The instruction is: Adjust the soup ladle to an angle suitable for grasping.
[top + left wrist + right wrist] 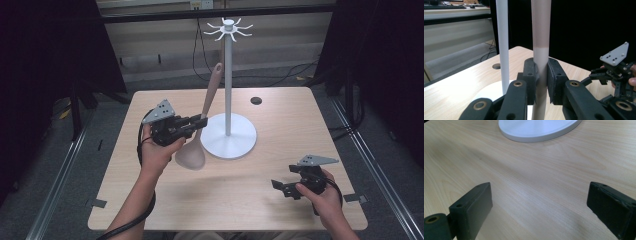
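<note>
Table (280,210): stand (228,136) upright on its round base at the middle, slightly toward the far edge; a round hole (256,100) in the top behind it, near the far edge, right of the pole. Spatula (199,131) just left of the stand, handle up and leaning toward the pole, blade low above the table before the base's left side, with the left gripper (200,121) on its handle from the left. Right gripper (281,188) near the near right corner, low over the table, well apart from the stand.

My wooden table (280,125) has a round hole (256,100) near its far edge (cables (200,60) trail on the floor beyond).
</note>
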Motion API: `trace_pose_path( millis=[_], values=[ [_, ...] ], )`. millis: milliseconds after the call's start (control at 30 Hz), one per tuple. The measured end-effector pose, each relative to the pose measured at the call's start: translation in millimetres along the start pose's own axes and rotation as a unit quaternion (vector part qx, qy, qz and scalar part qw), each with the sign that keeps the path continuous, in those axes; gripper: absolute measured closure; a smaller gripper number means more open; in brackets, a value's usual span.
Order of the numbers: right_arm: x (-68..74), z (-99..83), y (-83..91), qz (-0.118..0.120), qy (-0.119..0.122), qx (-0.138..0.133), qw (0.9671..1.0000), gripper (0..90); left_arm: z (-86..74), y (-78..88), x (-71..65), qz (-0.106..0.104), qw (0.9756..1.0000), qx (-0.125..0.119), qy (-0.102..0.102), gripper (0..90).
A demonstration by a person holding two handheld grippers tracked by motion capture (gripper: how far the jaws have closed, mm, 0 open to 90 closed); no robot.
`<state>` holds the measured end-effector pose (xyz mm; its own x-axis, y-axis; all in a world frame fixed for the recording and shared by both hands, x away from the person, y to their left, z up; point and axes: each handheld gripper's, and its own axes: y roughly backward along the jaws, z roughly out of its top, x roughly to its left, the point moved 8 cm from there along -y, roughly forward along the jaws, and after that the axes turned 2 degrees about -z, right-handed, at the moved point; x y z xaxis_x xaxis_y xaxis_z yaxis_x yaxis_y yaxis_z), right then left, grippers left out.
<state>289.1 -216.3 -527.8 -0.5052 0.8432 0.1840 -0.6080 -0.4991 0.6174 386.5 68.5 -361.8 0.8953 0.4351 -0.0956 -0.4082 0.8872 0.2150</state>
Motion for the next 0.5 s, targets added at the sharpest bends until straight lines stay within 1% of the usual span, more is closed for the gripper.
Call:
trace_pose_path(
  millis=[67,133,167,200,233,300,333,467,500],
  values=[
    [0.2,0.2,0.0,0.002,0.001,-0.001,1.0,5.9,3.6,0.2,-0.4,-0.004,1.0,-0.005,-0.002,78.9],
    [0.5,0.3,-0.3,0.001,0.0,-0.001,1.0,5.9,7.3,0.8,-1.2,-0.006,0.9999,-0.011,0.0,78.9],
    [0.7,0.1,-0.5,0.001,0.0,0.0,1.0,5.9,9.1,1.2,-1.7,-0.01,0.9999,-0.013,0.002,78.9],
    [0.9,-0.1,-0.7,0.002,0.0,0.001,1.0,5.9,11.1,1.2,-2.0,-0.01,0.9998,-0.019,0.006,78.9],
    [0.9,-0.2,-0.8,0.003,0.0,0.001,1.0,5.9,12.2,1.8,-1.3,-0.011,0.9998,-0.016,0.004,78.9],
    [0.9,-0.1,-0.7,0.002,0.0,0.001,1.0,5.9,15.7,1.8,-0.4,-0.007,0.9997,-0.023,0.006,78.9],
    [0.9,0.0,-0.6,0.002,0.0,0.0,1.0,5.9,17.5,2.4,0.5,-0.004,0.9997,-0.022,0.004,78.9],
    [0.8,-0.2,-0.5,0.003,0.0,0.0,1.0,5.9,23.6,2.4,0.7,-0.004,0.9995,-0.03,0.006,78.9],
    [0.7,-0.2,-0.5,0.002,0.0,0.0,1.0,5.9,24.6,2.9,1.2,-0.004,0.9996,-0.027,0.002,78.9]
  ],
)
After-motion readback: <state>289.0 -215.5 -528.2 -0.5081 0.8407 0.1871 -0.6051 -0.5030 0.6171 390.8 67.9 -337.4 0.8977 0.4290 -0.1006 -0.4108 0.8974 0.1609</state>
